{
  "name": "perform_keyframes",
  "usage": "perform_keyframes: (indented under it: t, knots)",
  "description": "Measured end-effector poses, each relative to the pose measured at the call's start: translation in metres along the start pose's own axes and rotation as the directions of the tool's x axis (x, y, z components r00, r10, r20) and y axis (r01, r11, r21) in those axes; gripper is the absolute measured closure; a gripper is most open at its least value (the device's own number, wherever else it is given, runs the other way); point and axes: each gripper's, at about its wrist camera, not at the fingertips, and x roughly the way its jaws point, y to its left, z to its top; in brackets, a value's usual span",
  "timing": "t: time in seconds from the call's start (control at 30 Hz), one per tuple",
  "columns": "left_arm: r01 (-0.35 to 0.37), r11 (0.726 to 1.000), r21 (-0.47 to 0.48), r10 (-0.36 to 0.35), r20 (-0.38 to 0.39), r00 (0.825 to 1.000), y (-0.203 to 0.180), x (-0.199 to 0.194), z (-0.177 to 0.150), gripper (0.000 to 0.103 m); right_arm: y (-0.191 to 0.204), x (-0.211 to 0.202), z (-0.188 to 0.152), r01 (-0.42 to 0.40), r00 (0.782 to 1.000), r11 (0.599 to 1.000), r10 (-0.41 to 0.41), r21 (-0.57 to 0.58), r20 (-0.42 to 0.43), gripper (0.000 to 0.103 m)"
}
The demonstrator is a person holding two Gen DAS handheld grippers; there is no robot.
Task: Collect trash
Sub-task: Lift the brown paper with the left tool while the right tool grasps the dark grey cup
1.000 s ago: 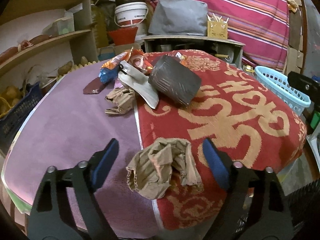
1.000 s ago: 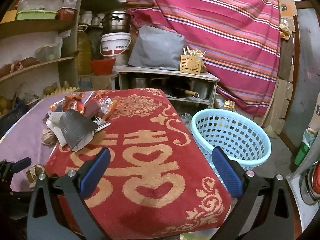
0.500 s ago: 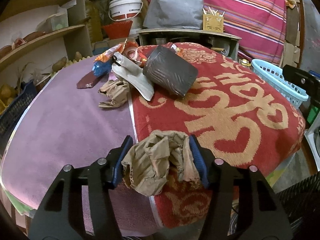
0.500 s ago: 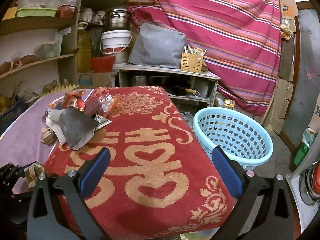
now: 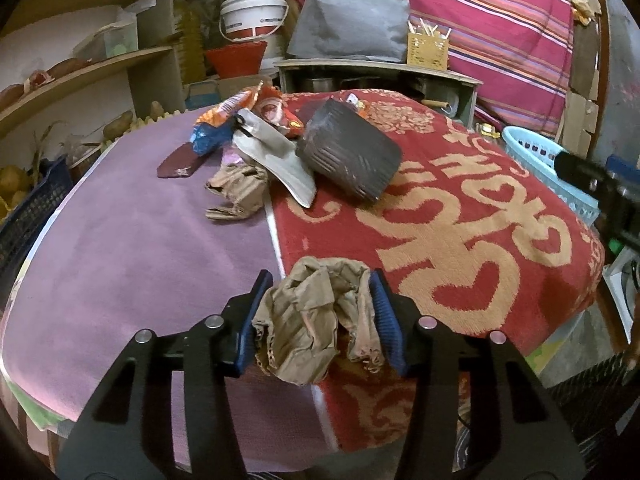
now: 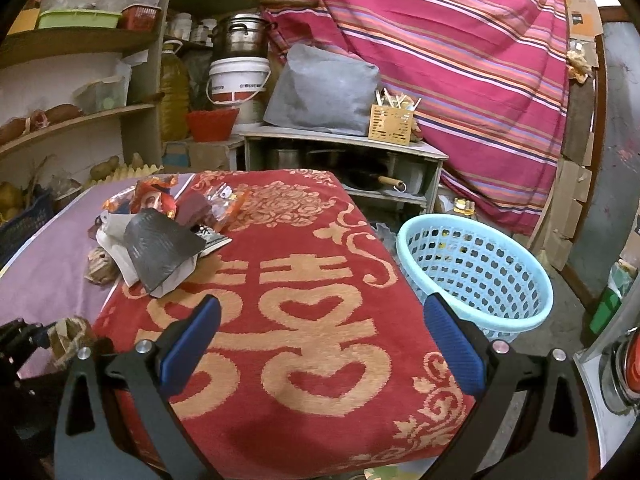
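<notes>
A crumpled brown paper wad (image 5: 316,320) lies at the near edge of the table, on the seam between the purple cloth (image 5: 140,248) and the red patterned cloth (image 5: 460,240). My left gripper (image 5: 320,280) is closing, and both blue pads press into the wad's sides. Farther back is a trash pile: a dark grey ribbed piece (image 5: 352,156), a white sheet (image 5: 276,160), snack wrappers (image 5: 260,108) and a second brown wad (image 5: 236,192). My right gripper (image 6: 323,304) stands open over the red cloth with nothing between its fingers. A light blue basket (image 6: 476,264) sits on the floor to the right.
Wooden shelves (image 6: 80,120) with jars and produce line the left wall. A low cabinet (image 6: 344,152) with a grey bag, a white bucket (image 6: 240,80) and a striped curtain (image 6: 440,40) stand behind the table. A dark blue crate (image 5: 32,216) is beside the table's left edge.
The left gripper's jaws have come in from wide apart on either side of the brown wad until the pads squeeze it. The right gripper has stayed open and hardly moved.
</notes>
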Motion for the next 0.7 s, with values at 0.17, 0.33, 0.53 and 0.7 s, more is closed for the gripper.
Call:
perform_keyframes:
  t: [0.17, 0.33, 0.53, 0.7]
  knots:
    - [-0.011, 1.000, -0.006, 0.012, 0.042, 0.999, 0.016, -0.010, 0.020, 0.055, 0.008, 0.008, 0.004, -0.055, 0.998, 0.998, 0.055, 0.005, -0.014, 0.004]
    - [-0.037, 0.999, -0.028, 0.039, 0.073, 0.997, 0.042, -0.016, 0.050, 0.055, 0.032, 0.019, 0.013, -0.121, 0.992, 0.992, 0.120, -0.022, -0.036, 0.004]
    - [-0.080, 0.996, -0.024, 0.083, 0.127, 0.988, 0.071, -0.020, 0.089, 0.055, 0.066, 0.038, 0.027, -0.184, 0.980, 0.979, 0.175, -0.093, -0.091, 0.004]
    - [-0.082, 0.995, -0.050, 0.088, 0.134, 0.987, 0.092, -0.011, 0.103, 0.055, 0.091, 0.062, 0.035, -0.233, 0.965, 0.965, 0.214, -0.118, -0.152, 0.004]
